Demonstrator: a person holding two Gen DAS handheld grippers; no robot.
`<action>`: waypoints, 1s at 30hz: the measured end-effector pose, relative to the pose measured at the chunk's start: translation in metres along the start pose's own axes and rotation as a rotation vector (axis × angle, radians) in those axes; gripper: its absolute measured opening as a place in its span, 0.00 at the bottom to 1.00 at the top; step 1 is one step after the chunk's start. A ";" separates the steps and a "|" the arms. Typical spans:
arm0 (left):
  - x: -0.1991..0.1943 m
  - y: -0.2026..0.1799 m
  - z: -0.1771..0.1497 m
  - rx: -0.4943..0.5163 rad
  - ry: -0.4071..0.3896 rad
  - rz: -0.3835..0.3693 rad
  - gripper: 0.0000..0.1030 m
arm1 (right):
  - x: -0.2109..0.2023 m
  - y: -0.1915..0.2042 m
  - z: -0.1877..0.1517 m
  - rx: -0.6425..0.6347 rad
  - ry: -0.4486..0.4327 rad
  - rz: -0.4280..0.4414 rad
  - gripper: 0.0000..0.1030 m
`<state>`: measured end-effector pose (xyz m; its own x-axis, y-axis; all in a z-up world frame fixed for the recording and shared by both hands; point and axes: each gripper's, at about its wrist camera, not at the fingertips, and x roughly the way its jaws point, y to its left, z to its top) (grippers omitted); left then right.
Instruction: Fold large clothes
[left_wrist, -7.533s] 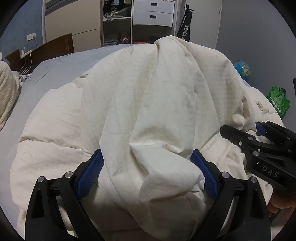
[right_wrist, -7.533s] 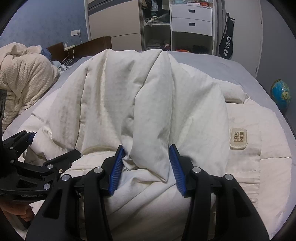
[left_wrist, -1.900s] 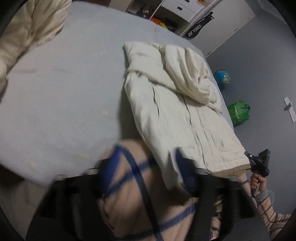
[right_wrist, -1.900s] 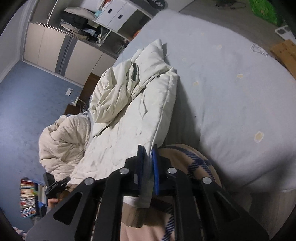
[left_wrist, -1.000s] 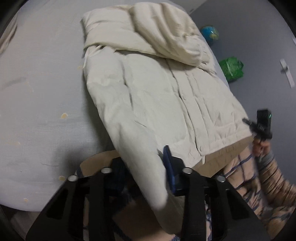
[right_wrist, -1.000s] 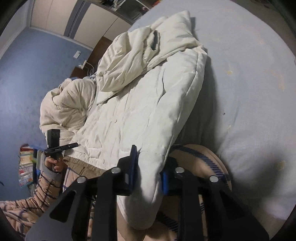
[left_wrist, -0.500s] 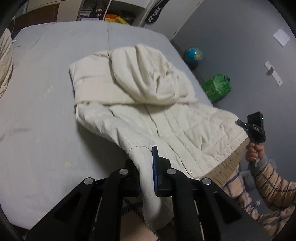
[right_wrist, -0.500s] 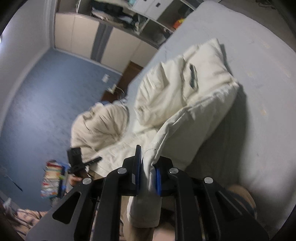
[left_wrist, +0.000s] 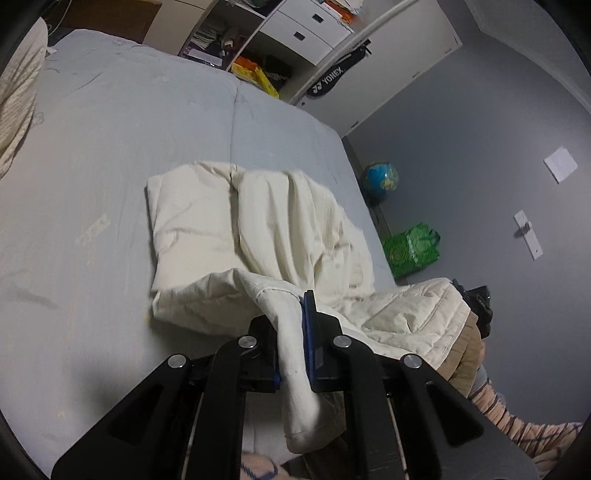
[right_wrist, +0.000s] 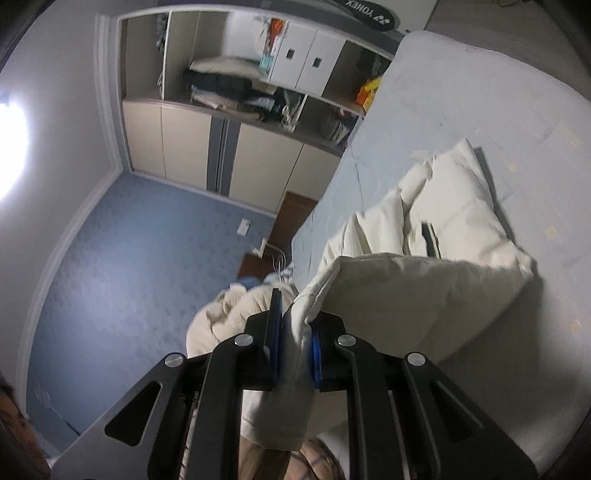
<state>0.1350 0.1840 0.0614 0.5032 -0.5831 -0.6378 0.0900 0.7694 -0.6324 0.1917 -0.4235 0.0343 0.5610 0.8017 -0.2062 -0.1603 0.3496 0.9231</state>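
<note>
A cream quilted coat lies on the grey bed, its hooded top end flat and its hem end lifted off the sheet. My left gripper is shut on one corner of the hem. My right gripper is shut on the other hem corner of the coat, and it also shows at the right edge of the left wrist view. The hem is held up in the air between the two grippers, above the near edge of the bed.
A cream knitted blanket is heaped at the head of the bed. A wardrobe with open shelves stands behind. A globe and a green bag are on the floor beside the bed.
Both grippers have lifted the hem higher and carried it toward the coat's top end. More bare sheet shows at the near edge of the bed.
</note>
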 end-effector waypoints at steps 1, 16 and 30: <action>0.003 0.002 0.007 -0.008 -0.004 -0.003 0.09 | 0.004 -0.002 0.007 0.011 -0.010 -0.001 0.11; 0.078 0.051 0.122 -0.121 0.036 0.044 0.09 | 0.088 -0.060 0.108 0.181 -0.069 -0.115 0.11; 0.164 0.136 0.136 -0.377 0.135 0.149 0.21 | 0.158 -0.157 0.132 0.391 -0.003 -0.325 0.18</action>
<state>0.3468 0.2289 -0.0692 0.3679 -0.5212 -0.7701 -0.3081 0.7130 -0.6298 0.4127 -0.4161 -0.1001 0.5340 0.6800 -0.5025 0.3387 0.3725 0.8640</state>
